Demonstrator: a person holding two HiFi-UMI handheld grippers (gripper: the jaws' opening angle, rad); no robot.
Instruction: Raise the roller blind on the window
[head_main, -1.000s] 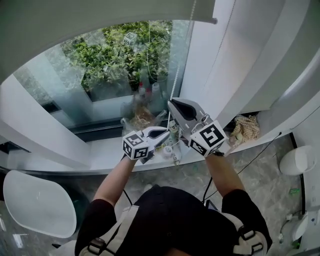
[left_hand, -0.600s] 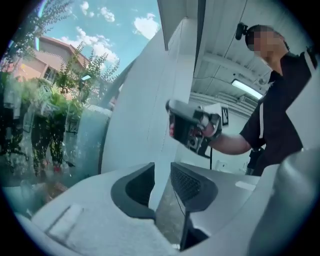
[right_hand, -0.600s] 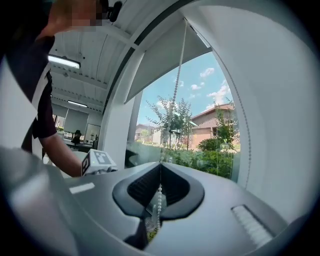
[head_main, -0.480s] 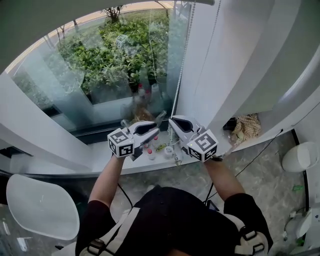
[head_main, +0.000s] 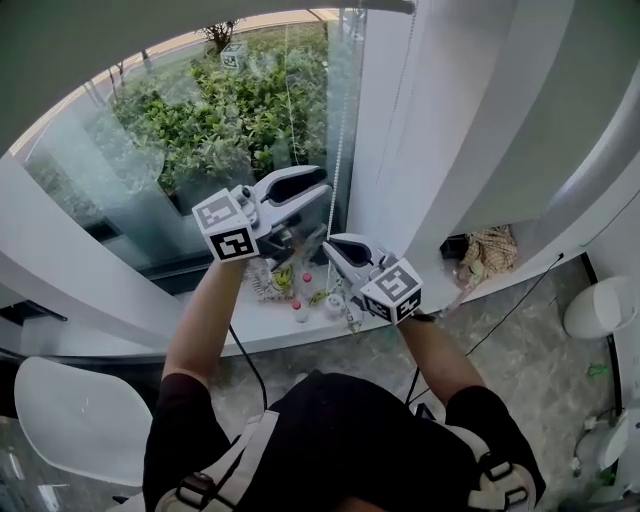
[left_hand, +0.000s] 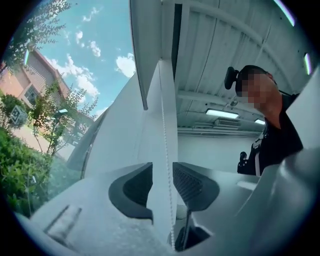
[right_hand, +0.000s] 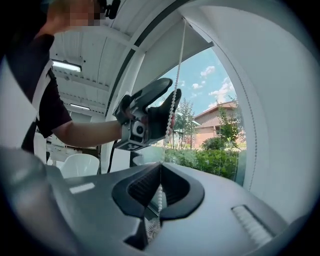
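Pinching the thin white beaded chain (right_hand: 172, 112) tight in the right claw (right_hand: 159, 187). Higher up, just been opening the left claw (left_hand: 162, 182) around it, not pressing. Hangs at the window's right edge, below the grey roller blind (head_main: 120, 30).

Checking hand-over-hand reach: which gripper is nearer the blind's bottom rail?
Left. The left gripper, its jaws just opening around the bead chain, is higher up it toward the bottom rail; the right gripper is clamped on the chain lower down.
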